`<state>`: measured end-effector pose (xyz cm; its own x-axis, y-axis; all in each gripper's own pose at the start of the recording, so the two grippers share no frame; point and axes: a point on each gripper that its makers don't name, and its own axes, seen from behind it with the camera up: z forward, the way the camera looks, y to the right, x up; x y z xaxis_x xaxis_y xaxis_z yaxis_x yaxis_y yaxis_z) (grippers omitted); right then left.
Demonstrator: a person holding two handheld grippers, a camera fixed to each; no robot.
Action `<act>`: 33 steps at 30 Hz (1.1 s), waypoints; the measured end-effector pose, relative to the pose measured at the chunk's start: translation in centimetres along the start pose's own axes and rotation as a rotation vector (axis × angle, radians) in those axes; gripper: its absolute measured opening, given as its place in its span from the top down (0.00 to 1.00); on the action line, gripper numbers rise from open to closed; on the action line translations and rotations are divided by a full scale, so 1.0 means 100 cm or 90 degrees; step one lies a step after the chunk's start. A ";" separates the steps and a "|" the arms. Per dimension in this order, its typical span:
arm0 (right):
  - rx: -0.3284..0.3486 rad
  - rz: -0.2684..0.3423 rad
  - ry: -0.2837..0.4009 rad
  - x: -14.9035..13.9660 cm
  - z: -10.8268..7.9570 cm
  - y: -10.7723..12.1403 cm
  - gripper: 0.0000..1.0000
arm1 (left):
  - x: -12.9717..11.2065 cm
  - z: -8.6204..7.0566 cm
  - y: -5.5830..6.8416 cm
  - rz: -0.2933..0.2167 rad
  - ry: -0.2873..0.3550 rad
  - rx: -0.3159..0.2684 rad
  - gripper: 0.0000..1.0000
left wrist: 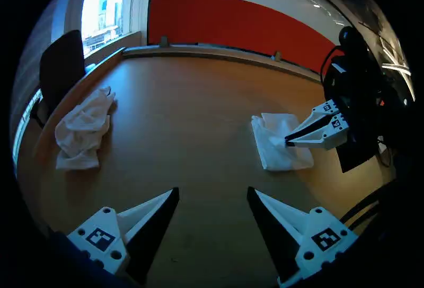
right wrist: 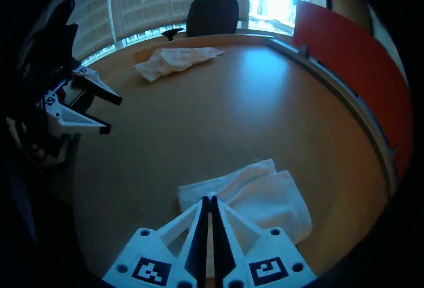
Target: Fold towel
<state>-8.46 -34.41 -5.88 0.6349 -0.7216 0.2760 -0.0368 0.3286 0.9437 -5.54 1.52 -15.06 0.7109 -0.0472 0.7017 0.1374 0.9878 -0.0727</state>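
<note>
A white towel (left wrist: 278,145) (right wrist: 259,192) lies folded into a small rectangle on the wooden table (left wrist: 185,113) (right wrist: 222,108). My right gripper (right wrist: 208,199) (left wrist: 289,140) is shut, its tips pinching the folded towel's near edge. My left gripper (left wrist: 212,190) (right wrist: 111,114) hovers open over bare table, well apart from the folded towel, with nothing between its fingers. A second white towel (left wrist: 82,129) (right wrist: 175,59) lies crumpled near the table's far window-side edge.
A black office chair (left wrist: 61,68) (right wrist: 212,15) stands behind the table by the crumpled towel. A red divider panel (left wrist: 238,23) (right wrist: 350,60) runs along one table edge. A person in dark clothing (left wrist: 355,92) (right wrist: 47,65) holds the grippers.
</note>
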 end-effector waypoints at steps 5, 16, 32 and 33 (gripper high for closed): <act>-0.004 0.002 0.001 -0.001 -0.002 0.004 0.94 | 0.001 0.001 0.000 -0.001 -0.001 -0.001 0.05; -0.004 0.009 -0.004 -0.009 -0.010 0.006 0.34 | 0.000 0.002 0.001 -0.003 -0.002 0.000 0.05; -0.029 0.028 -0.002 -0.025 -0.023 0.012 0.21 | 0.000 0.002 0.004 0.001 -0.004 0.001 0.05; -0.031 0.031 -0.002 -0.027 -0.025 0.012 0.21 | 0.000 0.002 0.004 0.001 -0.004 0.001 0.05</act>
<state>-8.32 -30.55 -5.91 0.6304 -0.7066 0.3215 -0.0290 0.3924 0.9193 -5.60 1.98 -14.97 0.7070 -0.0448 0.7058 0.1352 0.9882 -0.0727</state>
